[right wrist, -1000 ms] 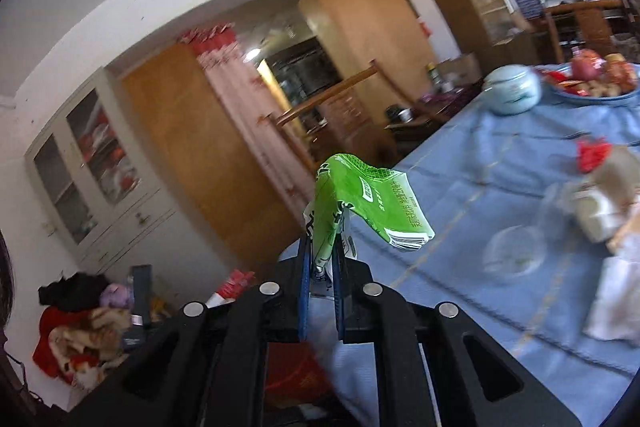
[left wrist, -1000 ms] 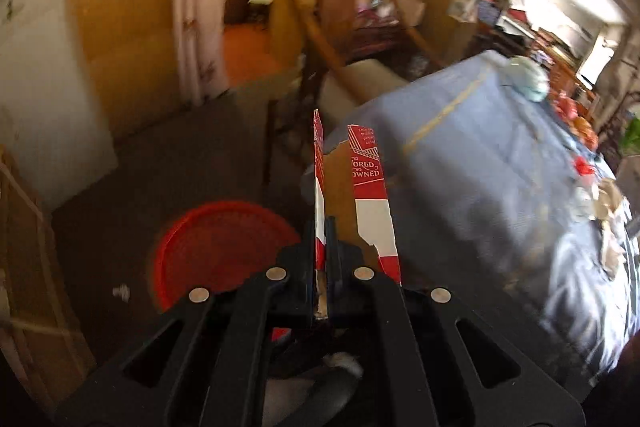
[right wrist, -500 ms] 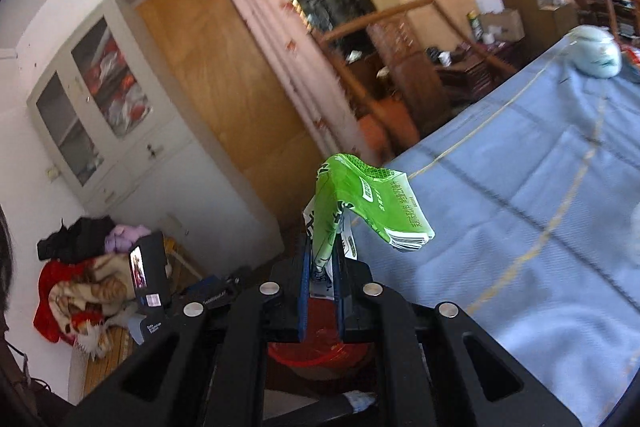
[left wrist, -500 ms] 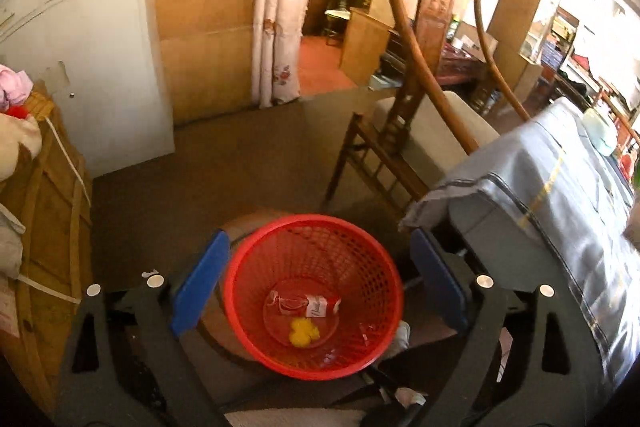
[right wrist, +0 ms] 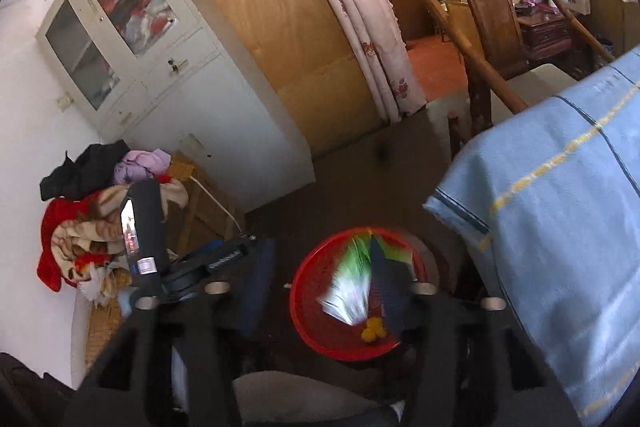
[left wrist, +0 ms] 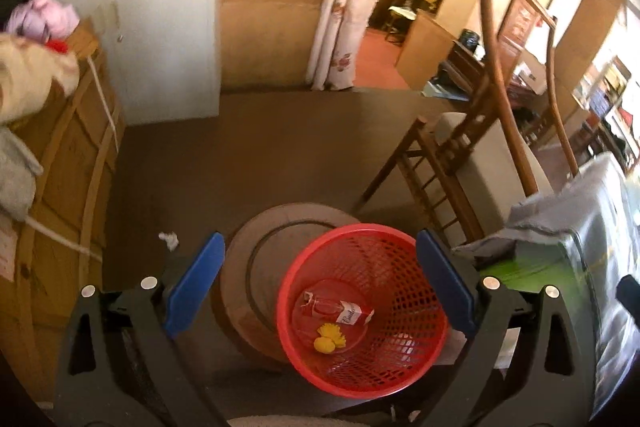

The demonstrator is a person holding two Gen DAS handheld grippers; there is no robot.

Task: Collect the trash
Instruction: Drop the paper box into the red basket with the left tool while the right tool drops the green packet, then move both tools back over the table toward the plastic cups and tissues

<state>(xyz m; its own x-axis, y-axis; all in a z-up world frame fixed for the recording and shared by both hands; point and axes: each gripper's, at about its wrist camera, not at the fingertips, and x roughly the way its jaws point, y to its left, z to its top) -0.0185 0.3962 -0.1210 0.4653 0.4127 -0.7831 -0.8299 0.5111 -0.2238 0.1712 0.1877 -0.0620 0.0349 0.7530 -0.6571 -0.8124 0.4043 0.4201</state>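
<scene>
Two grippers: both are held above the red basket (left wrist: 362,311).
Left gripper (left wrist: 320,287): jaws are spread wide and opening, with nothing between them.
Right gripper (right wrist: 324,283): jaws are opening; the blurred green wrapper (right wrist: 352,279) is seen between them, over the basket.
Red carton (left wrist: 340,311): lies in the basket bottom.

Red basket (left wrist: 362,311) with red carton (left wrist: 340,311) beneath wide-open left claw (left wrist: 320,285)

Left gripper (left wrist: 320,283): black plastic frame with triangular cut-outs; flat blue pads line the inner faces of the fingers (left wrist: 192,283); two round silver screw heads sit on each arm behind the pads. Right gripper (right wrist: 324,283): same black frame and silver screws; fingers (right wrist: 256,283) motion-blurred.
</scene>
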